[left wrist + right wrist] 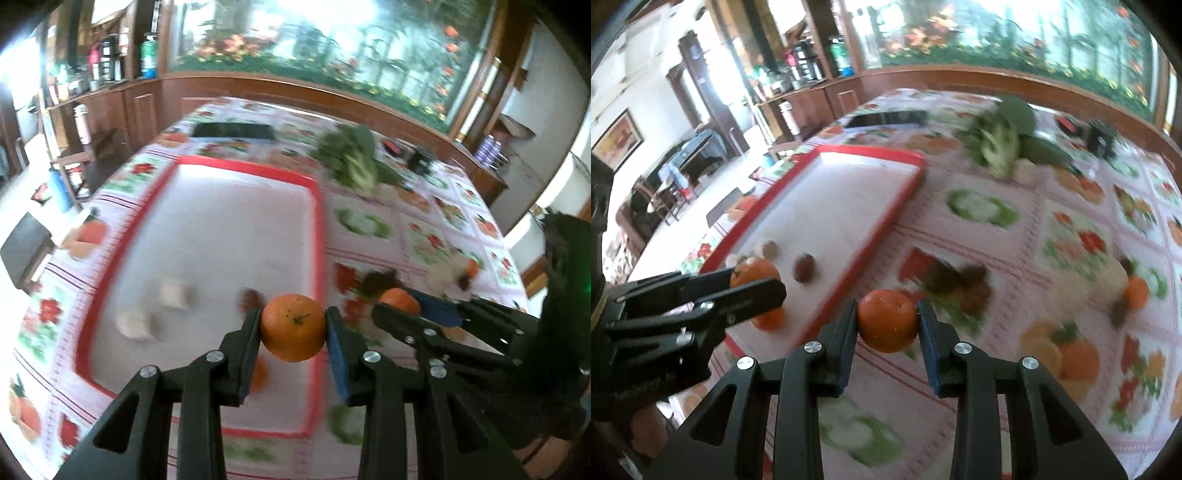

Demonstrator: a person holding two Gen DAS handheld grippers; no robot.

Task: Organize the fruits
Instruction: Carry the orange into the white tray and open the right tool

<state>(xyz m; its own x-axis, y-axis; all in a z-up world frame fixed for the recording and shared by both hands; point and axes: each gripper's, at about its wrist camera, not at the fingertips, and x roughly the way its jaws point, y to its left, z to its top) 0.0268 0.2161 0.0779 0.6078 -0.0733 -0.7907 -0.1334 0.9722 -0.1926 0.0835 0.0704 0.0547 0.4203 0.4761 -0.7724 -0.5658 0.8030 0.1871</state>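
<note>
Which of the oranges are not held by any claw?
Two: the orange lying on the red-rimmed tray, under the left claw, and the orange far right on the tablecloth. Each claw grips one other.

An orange tangerine (293,326) sits between black fingers with blue pads (338,354); a second orange tangerine (888,319) likewise; the tray (317,229) is white with a red rim; the tablecloth (1052,229) is pale pink, printed with red, orange and green fruit squares.
</note>
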